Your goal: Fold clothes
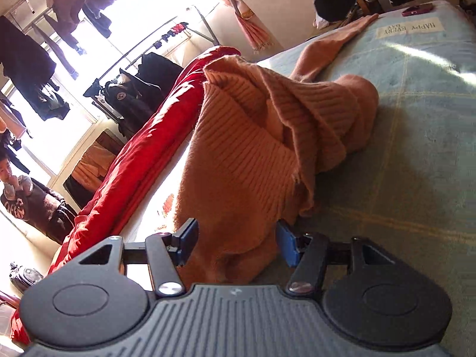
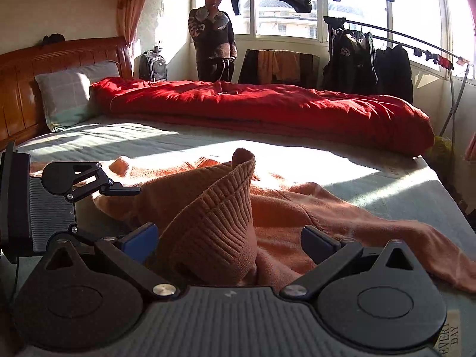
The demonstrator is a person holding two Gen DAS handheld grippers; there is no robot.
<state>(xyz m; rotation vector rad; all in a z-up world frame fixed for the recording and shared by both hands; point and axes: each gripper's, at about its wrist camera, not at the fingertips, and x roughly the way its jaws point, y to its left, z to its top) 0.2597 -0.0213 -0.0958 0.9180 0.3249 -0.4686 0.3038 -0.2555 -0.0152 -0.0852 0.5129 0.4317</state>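
Hand-held gripper astride sweater hem

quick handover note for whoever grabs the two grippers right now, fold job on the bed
Left gripper: jaws open, sweater fabric between them, not clamped.
Right gripper: jaws open wide, straddling a raised ribbed fold of the sweater, not clamped.
The left gripper also shows in the right wrist view, at the sweater's other side.
Sweater: bunched in a heap on the green bed cover, one sleeve trailing out flat. A red quilt lies along the far side of the bed, a phone near one edge.
Done: no neat fold yet.
Left: probably spread the sweater flat, then fold sleeves and body.
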